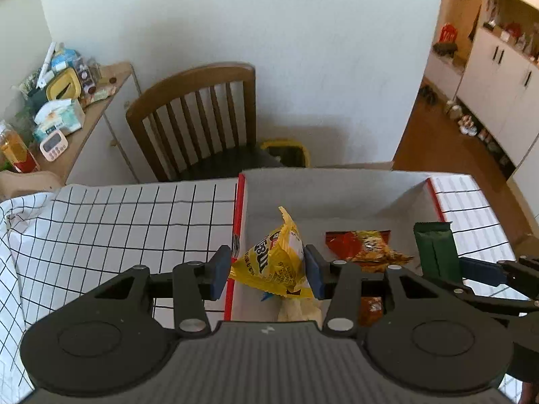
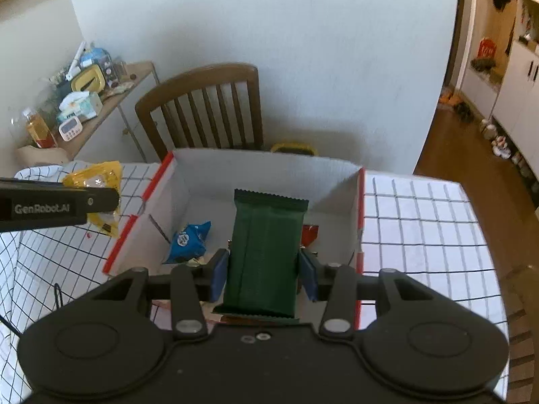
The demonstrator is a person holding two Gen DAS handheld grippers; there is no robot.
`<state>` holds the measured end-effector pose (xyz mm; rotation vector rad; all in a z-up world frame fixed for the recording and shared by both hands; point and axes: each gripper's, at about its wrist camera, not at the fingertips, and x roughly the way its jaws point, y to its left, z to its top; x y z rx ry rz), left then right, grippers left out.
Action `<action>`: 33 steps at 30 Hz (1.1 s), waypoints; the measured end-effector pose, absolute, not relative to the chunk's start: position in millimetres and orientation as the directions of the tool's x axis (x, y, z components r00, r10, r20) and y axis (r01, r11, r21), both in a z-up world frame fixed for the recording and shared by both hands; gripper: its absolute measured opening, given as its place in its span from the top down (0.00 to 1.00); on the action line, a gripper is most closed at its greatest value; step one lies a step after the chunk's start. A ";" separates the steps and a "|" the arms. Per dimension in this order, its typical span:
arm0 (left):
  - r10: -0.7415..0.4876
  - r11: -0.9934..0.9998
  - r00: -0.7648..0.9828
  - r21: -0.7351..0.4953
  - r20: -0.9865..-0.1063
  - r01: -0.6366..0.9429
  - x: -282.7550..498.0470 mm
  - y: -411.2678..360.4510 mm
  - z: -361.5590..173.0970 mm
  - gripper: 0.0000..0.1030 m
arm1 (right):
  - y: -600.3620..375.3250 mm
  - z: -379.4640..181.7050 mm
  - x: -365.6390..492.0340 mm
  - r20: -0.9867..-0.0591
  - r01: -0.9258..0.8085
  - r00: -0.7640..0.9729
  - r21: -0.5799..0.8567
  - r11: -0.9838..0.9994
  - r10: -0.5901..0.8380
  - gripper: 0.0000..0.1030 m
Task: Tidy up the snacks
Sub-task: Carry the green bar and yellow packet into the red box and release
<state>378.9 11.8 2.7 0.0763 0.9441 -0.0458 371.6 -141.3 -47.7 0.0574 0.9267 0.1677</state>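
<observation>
Both hands are loaded right now: the left gripper [image 1: 267, 271] is pinching a crinkly yellow foil snack bag [image 1: 274, 266] across its middle, and the right gripper [image 2: 264, 274] is clamped on the long sides of a dark green flat wrapped bar [image 2: 266, 252]. Both packets hang over the open white cardboard box with red-edged flaps [image 2: 188, 168] sitting on the desk with the black-grid white cloth [image 2: 421, 219]. The yellow bag looks light and puffy, probably air-filled, so I'd guess it squashes and slips if squeezed harder; mid-body is a fair spot, though the sealed end seam would be safer. The green bar seems stiffer and holds its shape between the pads, so the side grip looks fine to me. Inside the box, a small blue crumpled packet [image 2: 188, 240] lies around 9 o'clock from the green bar, and a red-orange noodle-type pouch [image 1: 365, 247] sits toward 3 o'clock of the yellow bag, so the bare floor is mostly at 12 o'clock near the back wall. The yellow bag is right above the box's left red flap [image 1: 237, 222], which could snag it. The two grippers are near each other, so dropping one at a time seems smarter. A brown slatted wooden chair [image 1: 198, 118] stands well beyond the desk edge, out of the way.
</observation>
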 end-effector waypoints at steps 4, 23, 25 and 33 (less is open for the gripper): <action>0.009 0.995 0.554 0.061 -0.832 0.075 397.8 5.6 -19.0 0.55 | -142.4 -68.4 390.5 -0.819 -0.105 0.547 0.137 0.985 0.173 0.58; -0.001 0.989 0.443 0.065 -0.896 0.132 424.2 -8.8 -98.4 0.55 | -135.2 -125.6 410.8 -0.882 -0.105 0.445 0.116 0.988 0.151 0.58; 0.000 0.989 0.432 0.063 -0.902 0.132 424.3 -9.2 -103.0 0.55 | -135.2 -127.1 411.0 -0.884 -0.109 0.444 0.113 0.988 0.150 0.58; -0.015 0.994 0.414 0.033 -0.910 0.109 426.5 -7.4 -107.7 0.53 | -135.6 -128.9 413.7 -0.888 -0.094 0.440 0.100 0.991 0.131 0.56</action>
